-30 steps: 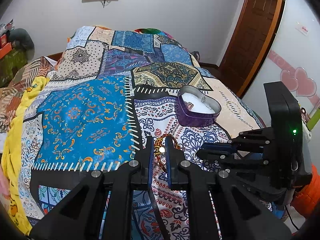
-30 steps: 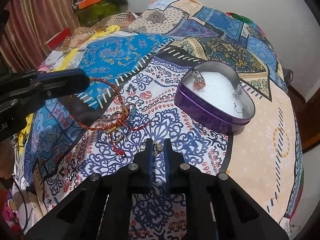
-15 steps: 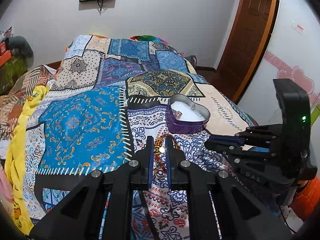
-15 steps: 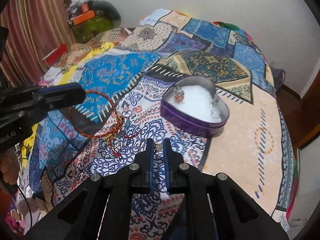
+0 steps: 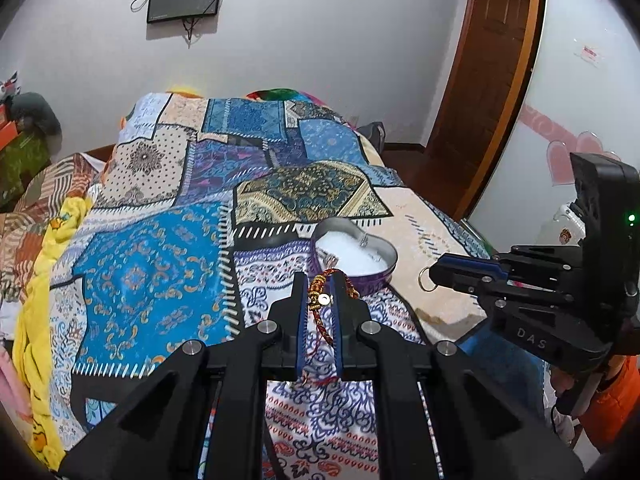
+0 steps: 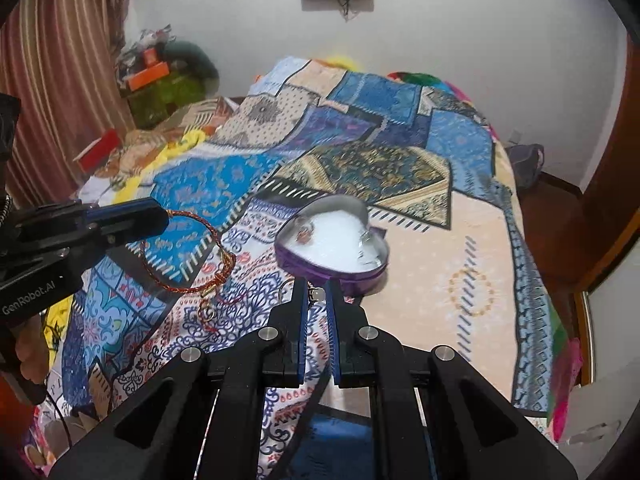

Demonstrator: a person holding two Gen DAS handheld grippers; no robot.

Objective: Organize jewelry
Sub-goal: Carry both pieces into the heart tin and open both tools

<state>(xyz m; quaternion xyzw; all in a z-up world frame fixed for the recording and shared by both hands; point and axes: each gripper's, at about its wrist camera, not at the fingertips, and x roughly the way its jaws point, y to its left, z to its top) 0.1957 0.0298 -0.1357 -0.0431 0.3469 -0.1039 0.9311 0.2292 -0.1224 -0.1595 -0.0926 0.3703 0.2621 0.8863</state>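
Patchwork bedspread [image 5: 152, 248] is covering the bed. Purple heart-shaped tin [image 6: 332, 272], white-lined, is sitting on it, a few small pieces already resting inside.

Left gripper [image 5: 320, 300] is pinching the red braided cord bracelet [image 6: 180, 256], jaws nearly together on the beaded knot; the loop is hanging free above the bedspread, left of the tin. Judged light, limp, snag-prone; the knot is the best hold.

Right gripper [image 6: 317, 294] is pinching a small silver ring [image 5: 427, 279] by its setting, jaws close together, hoop dangling just beside the tin. Judged tiny, hard, slippery.

Writing: "GenRobot.AI" on the left gripper's body, "DAS" on the right's.
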